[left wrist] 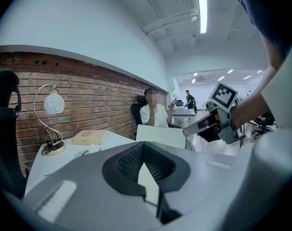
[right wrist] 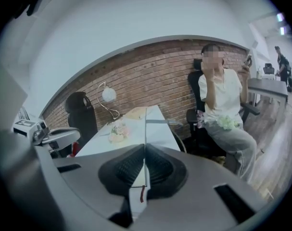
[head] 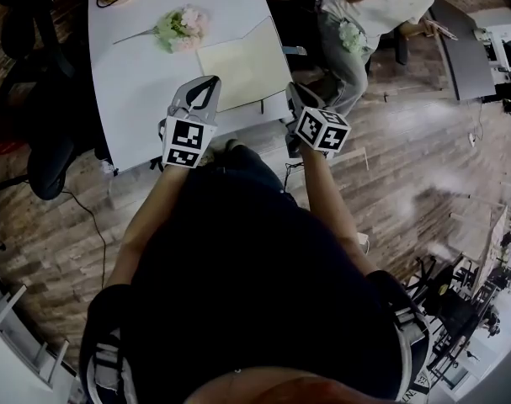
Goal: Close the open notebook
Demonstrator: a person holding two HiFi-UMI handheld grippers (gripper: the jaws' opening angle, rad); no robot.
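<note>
Cream notebook [head: 242, 70] edge, seemingly between right fingers [right wrist: 121, 170]

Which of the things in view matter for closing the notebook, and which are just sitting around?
For the job:
notebook, its cover raised
right claw, shut on that cover
left claw, shut and empty

Lying about:
flower bouquet
table lamp
tan book
office chair

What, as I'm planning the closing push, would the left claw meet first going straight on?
Probably the notebook, whose raised half stands just beyond the shut left claw. How far off it is stays unclear.
</note>
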